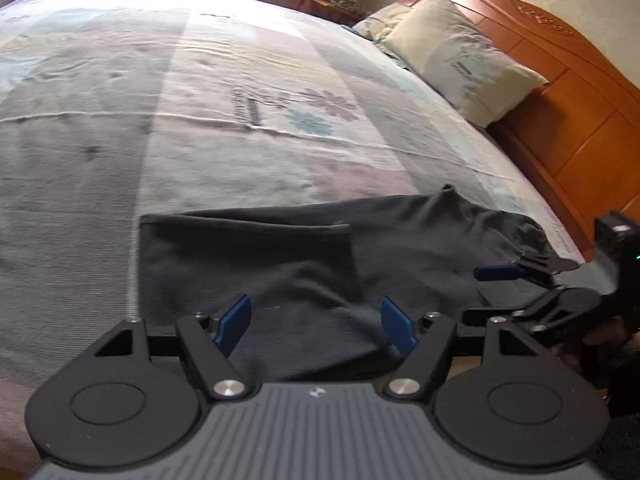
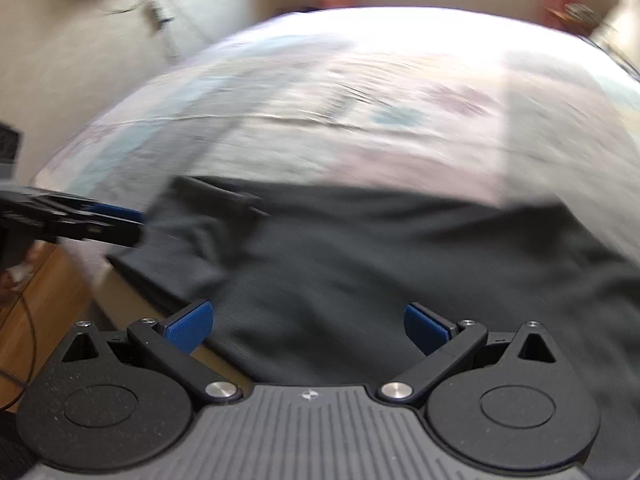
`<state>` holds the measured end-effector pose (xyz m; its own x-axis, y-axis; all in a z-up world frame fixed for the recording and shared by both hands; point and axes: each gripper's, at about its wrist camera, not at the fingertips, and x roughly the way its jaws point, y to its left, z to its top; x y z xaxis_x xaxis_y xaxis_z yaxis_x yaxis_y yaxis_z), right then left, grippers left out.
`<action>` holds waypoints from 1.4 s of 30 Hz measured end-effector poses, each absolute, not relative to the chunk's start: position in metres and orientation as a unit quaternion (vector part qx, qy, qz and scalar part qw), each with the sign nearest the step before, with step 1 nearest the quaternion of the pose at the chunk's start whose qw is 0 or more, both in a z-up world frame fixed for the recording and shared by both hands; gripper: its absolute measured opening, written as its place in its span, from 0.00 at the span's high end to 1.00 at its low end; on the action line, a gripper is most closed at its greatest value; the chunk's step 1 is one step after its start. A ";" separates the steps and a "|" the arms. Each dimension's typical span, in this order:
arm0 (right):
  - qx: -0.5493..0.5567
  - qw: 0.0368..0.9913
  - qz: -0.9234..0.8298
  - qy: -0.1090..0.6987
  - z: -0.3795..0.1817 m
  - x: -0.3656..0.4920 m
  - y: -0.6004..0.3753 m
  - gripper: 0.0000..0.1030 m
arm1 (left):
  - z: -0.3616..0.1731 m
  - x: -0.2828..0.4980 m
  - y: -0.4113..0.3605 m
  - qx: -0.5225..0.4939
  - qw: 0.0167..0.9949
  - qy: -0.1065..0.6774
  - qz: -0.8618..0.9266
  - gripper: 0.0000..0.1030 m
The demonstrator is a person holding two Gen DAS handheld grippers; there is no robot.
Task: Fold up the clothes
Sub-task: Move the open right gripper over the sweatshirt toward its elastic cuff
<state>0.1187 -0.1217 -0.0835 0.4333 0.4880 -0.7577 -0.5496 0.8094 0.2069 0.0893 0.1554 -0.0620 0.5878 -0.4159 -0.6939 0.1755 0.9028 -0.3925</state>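
Note:
A dark grey garment (image 1: 280,256) lies near the front edge of the bed, with one layer folded over on its left part. My left gripper (image 1: 316,326) hovers over that folded part, its blue pads (image 1: 236,322) spread wide and pressing on nothing. My right gripper (image 1: 480,294) comes in from the right over the garment's other end, jaws apart. The right wrist view is blurred. In it my right gripper (image 2: 308,326) stands open above the garment (image 2: 360,260), and the left gripper (image 2: 138,226) reaches in from the left at the cloth's corner.
The bed has a pastel patchwork cover (image 1: 240,100) with flower prints. A pillow (image 1: 460,60) leans on the wooden headboard (image 1: 580,120) at the right. Wooden floor (image 2: 40,300) with a cable shows beside the bed's edge.

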 end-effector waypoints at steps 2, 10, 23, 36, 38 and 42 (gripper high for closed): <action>-0.054 0.849 0.275 0.448 -0.097 0.119 -0.130 0.00 | -0.062 0.090 0.147 -0.143 0.878 0.424 -0.173 0.30; -0.124 0.859 0.250 0.429 -0.108 0.112 -0.120 0.00 | -0.059 0.084 0.137 -0.137 0.878 0.427 -0.169 0.27; -0.089 0.879 0.127 0.450 -0.097 0.112 -0.193 0.00 | -0.060 0.082 0.132 -0.136 0.878 0.430 -0.163 0.24; -0.037 0.883 0.076 0.462 -0.096 0.114 -0.251 0.00 | -0.048 0.080 0.102 -0.055 0.891 0.422 -0.159 0.23; -0.034 0.878 0.073 0.471 -0.103 0.112 -0.257 0.00 | -0.049 0.079 0.098 -0.043 0.892 0.423 -0.154 0.23; -0.022 0.880 0.079 0.468 -0.102 0.108 -0.262 0.00 | -0.047 0.080 0.090 -0.028 0.895 0.418 -0.152 0.23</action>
